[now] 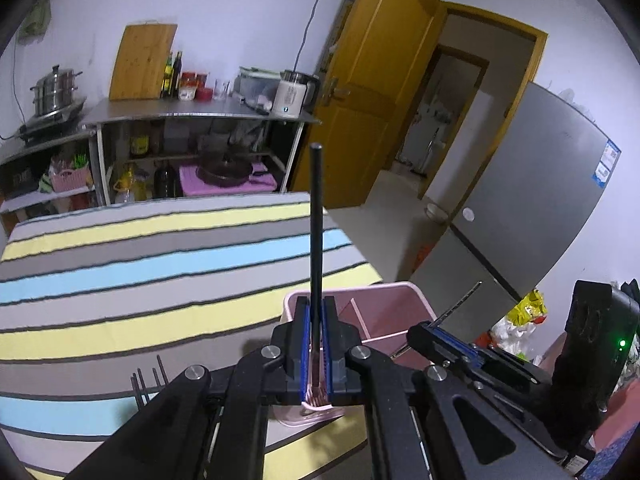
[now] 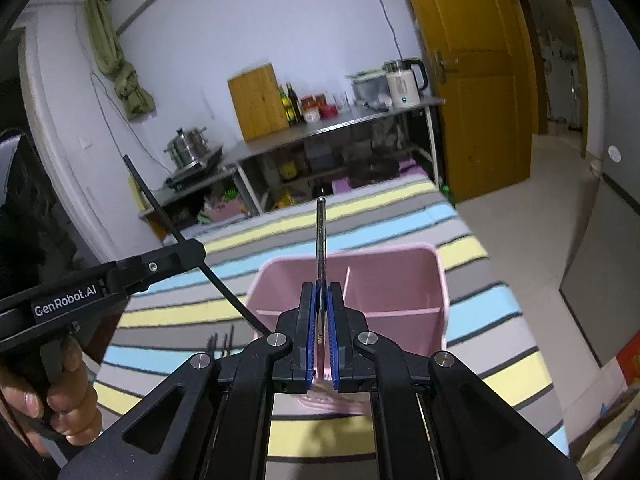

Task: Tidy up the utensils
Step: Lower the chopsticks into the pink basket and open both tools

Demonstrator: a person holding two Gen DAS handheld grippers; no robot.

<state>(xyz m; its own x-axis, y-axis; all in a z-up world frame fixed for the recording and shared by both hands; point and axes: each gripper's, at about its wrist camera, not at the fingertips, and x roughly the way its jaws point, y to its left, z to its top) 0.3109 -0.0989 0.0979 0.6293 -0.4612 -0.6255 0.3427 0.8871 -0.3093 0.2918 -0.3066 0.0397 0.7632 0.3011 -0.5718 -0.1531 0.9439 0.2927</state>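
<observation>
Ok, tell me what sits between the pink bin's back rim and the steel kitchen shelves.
Only striped cloth: in the right wrist view, bare bands run from the pink bin to the steel shelves. Nothing rests there.

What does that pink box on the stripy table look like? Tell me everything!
The pink box looks like smooth plastic, a light pink bin with rounded corners and an open top. Thin pink walls inside split it into compartments, and the ones in view look empty. It stands upright on the striped cloth, near the table's edge. In both wrist views each gripper hovers at its near side, holding a utensil. Whether either one touches the box cannot be seen.
</observation>
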